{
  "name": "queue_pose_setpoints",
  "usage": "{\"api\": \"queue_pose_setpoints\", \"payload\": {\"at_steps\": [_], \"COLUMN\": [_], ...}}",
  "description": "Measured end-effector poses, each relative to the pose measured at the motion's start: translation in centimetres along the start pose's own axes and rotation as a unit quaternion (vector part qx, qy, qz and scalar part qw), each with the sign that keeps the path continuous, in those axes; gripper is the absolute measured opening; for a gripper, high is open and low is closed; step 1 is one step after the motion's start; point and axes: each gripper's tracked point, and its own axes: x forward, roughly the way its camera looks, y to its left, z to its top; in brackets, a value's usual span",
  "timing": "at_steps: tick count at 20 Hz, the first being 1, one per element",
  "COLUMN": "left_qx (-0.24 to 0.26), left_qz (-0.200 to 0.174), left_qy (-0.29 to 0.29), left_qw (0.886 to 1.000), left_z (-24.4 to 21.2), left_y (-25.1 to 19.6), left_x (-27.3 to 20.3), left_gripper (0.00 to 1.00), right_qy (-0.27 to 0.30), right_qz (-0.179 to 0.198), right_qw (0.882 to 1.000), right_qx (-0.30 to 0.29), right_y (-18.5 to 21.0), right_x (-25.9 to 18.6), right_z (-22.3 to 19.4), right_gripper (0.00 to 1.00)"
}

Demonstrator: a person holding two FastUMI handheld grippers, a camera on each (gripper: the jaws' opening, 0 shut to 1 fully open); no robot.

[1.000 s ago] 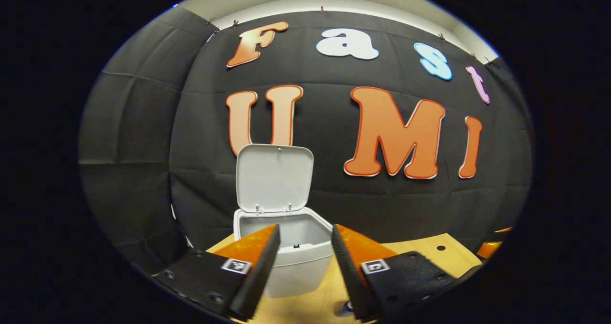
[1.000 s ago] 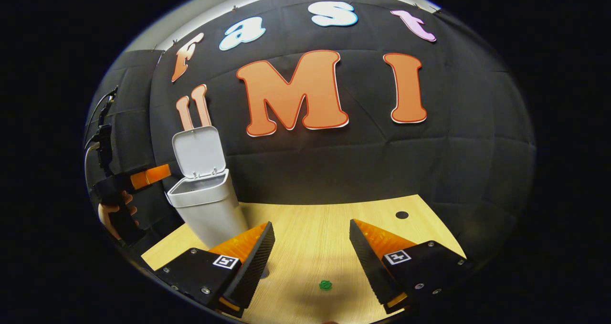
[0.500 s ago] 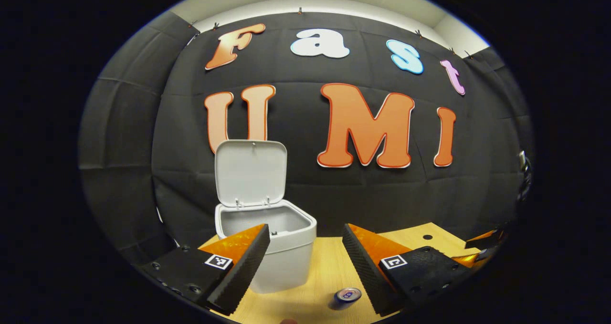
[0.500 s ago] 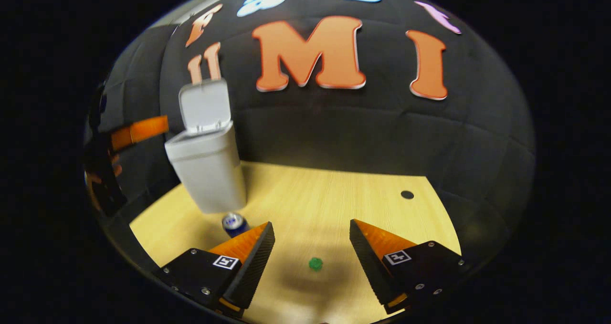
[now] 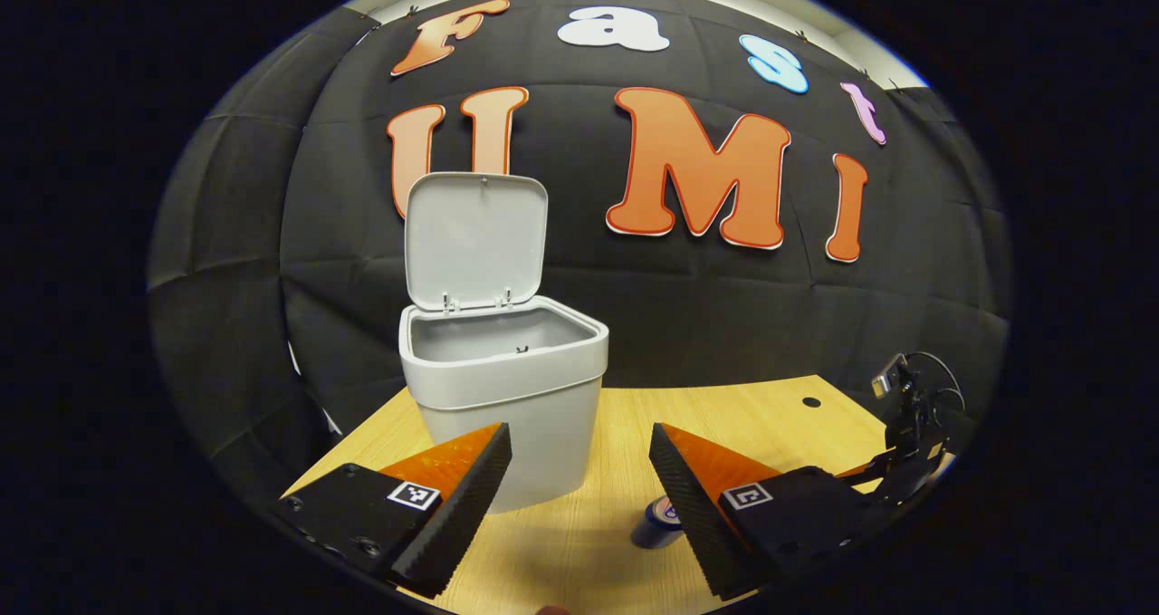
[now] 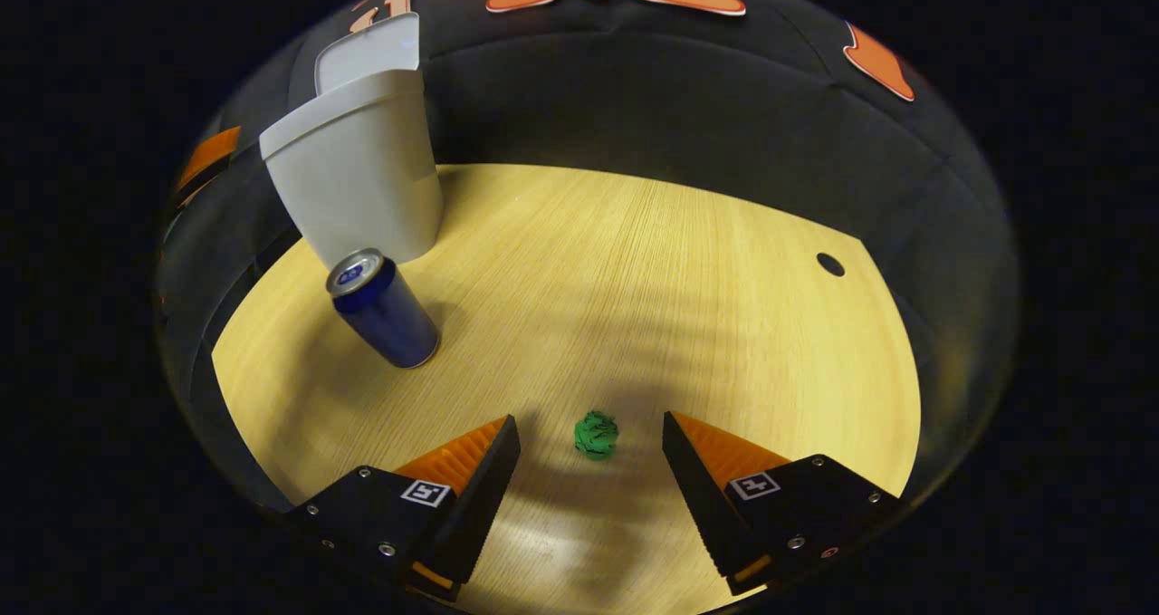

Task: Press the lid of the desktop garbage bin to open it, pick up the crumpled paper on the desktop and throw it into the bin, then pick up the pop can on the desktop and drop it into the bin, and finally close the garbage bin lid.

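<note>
Our right gripper (image 6: pixel 590 434) hangs over the desk (image 6: pixel 688 262) with its jaws spread wide and nothing between them; the green crumpled paper (image 6: pixel 596 435) lies on the wood just ahead, centred in the gap between the fingertips and touching neither. Ahead and to the left of that gripper stands the blue pop can (image 6: pixel 383 308), upright, with the grey bin (image 6: pixel 358 176) just behind it. Our left gripper (image 5: pixel 579 456) is also open and empty, pointed at the bin, whose lid (image 5: pixel 474 240) stands raised over the mouth; the can sits low by its right finger.

We judge the first step done, since the lid is up. Paper and can are both on the desk, so both throws and the lid closing remain.

We can make out no brand on the can or bin; the finger tags carry only square code patterns.
</note>
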Motion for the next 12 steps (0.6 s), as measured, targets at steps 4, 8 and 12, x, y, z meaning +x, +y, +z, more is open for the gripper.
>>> {"api": "queue_pose_setpoints", "payload": {"at_steps": [4,8,12], "left_qx": [-0.003,-0.009,-0.018], "left_qz": [-0.001,0.007,0.017], "left_qy": [0.032,0.048,0.058], "left_qw": [0.999,0.999,0.998], "left_z": [-2.5,-3.8,-4.4], "left_y": [1.2,2.6,3.5], "left_x": [0.4,0.7,1.1], "left_gripper": [0.97,0.97,0.96], "right_qy": [0.042,0.073,0.082], "right_qz": [-0.004,-0.015,-0.011], "right_qw": [0.999,0.997,0.997], "right_qx": [0.015,0.001,0.005], "right_y": [-0.8,-0.9,-1.0], "right_x": [2.1,2.7,2.5], "right_z": [-1.5,-2.7,-1.6], "right_gripper": [0.96,0.94,0.77]}}
